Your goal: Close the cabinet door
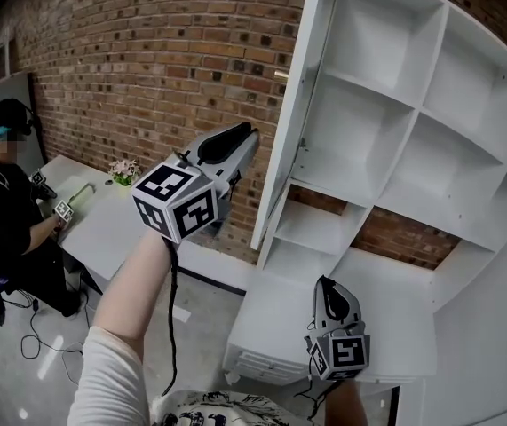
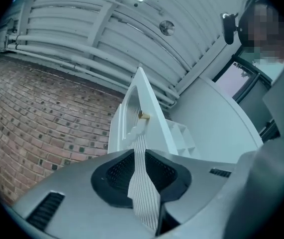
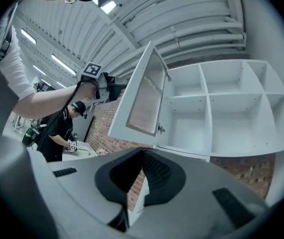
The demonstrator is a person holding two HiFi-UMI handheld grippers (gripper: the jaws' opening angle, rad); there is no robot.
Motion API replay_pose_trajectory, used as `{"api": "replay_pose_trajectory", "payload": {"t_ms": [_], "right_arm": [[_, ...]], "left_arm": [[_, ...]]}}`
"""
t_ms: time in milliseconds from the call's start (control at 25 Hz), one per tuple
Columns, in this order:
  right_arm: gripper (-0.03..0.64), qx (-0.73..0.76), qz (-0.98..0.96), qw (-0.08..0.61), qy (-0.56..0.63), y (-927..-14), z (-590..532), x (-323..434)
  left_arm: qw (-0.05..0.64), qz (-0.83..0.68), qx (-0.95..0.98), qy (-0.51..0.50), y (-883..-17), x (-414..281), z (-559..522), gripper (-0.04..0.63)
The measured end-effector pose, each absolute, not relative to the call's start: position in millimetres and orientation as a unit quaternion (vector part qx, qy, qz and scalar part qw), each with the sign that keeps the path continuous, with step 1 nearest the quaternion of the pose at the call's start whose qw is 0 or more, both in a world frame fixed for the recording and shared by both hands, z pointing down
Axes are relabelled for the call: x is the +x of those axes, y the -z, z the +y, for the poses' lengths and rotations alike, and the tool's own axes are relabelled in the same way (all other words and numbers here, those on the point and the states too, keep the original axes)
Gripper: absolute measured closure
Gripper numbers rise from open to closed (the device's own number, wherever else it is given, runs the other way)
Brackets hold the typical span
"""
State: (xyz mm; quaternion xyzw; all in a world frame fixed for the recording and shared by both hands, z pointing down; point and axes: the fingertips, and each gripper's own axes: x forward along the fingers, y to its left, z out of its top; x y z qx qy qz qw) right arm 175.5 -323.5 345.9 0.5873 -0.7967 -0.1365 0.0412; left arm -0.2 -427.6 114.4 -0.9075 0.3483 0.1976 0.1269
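Note:
The white cabinet hangs on the brick wall with its empty shelves showing. Its door stands wide open, edge-on to me, with a small brass knob on it. My left gripper is raised just left of the door, below the knob and apart from it. In the left gripper view the jaws stand a little open with nothing between them, and the door's ribbed panel and knob lie straight ahead. My right gripper hovers low below the cabinet, narrowly open and empty; the right gripper view shows the door up ahead.
A white counter runs under the cabinet. A brick wall lies behind the door. At far left a person in black works at a white table with a small flower pot. Cables trail over the floor.

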Motion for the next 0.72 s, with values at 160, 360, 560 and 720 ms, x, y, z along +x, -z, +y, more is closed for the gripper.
{"api": "replay_pose_trajectory", "payload": {"t_ms": [160, 360, 560, 720], "right_arm": [[0.611, 0.591, -0.791, 0.054, 0.147, -346.5, -329.7, 179.0], [0.611, 0.598, -0.783, 0.069, 0.156, -344.4, -335.0, 183.1], [0.611, 0.606, -0.778, 0.064, 0.154, -348.0, -337.7, 189.0], [0.611, 0.608, -0.777, 0.066, 0.153, -349.6, -339.1, 186.7]], "left_arm": [[0.131, 0.319, -0.91, -0.229, -73.7, 3.8, -434.3, 0.514], [0.142, 0.27, -0.916, -0.26, -34.8, 7.6, -430.3, 0.496], [0.117, 0.189, -0.939, -0.263, -30.9, 11.8, -423.1, 0.494], [0.112, 0.167, -0.942, -0.267, -22.2, 19.4, -422.3, 0.481]]}}
